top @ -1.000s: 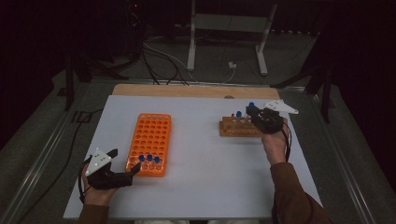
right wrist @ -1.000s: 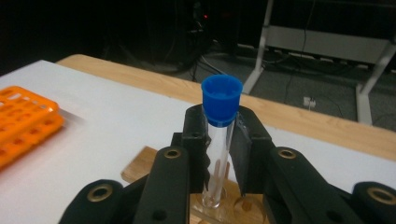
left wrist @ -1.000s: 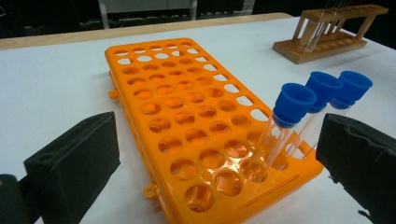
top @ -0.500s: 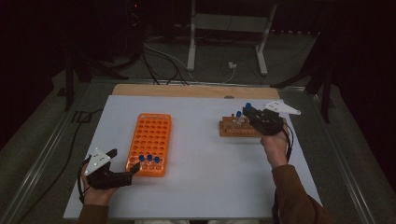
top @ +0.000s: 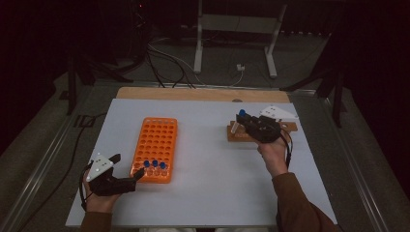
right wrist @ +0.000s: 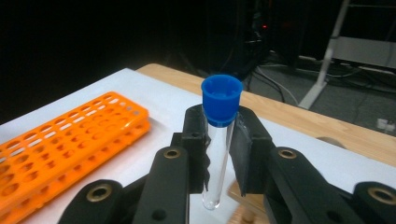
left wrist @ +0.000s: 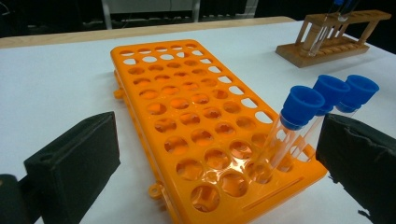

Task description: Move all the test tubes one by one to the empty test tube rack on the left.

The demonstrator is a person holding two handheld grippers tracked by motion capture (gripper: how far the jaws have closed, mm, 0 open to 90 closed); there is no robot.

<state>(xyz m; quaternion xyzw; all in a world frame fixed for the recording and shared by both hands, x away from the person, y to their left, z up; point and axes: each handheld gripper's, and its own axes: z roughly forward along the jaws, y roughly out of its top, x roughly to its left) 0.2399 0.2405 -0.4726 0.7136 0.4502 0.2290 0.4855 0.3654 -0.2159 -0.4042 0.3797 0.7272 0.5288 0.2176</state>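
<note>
An orange tube rack [top: 157, 145] [left wrist: 187, 121] [right wrist: 60, 135] lies left of centre on the white table. Three blue-capped test tubes [top: 154, 164] [left wrist: 322, 93] stand in its near row. My left gripper [top: 130, 179] [left wrist: 215, 158] rests open at the rack's near end, its jaws on either side of that corner. A wooden tube rack [top: 241, 133] [left wrist: 331, 39] sits at the right. Just above it my right gripper [top: 244, 118] [right wrist: 219, 149] is shut on a clear test tube with a blue cap [right wrist: 219, 135] [top: 241, 113], held upright clear of the wooden rack.
The white table sheet [top: 208, 164] has a wooden strip [top: 203, 94] along its far edge. Beyond it, cables and a metal stand [top: 232, 43] sit on the dark floor. A cable [top: 72, 145] runs along the table's left side.
My right gripper has lifted the tube slightly up out of the wooden rack. The left gripper has barely moved.
</note>
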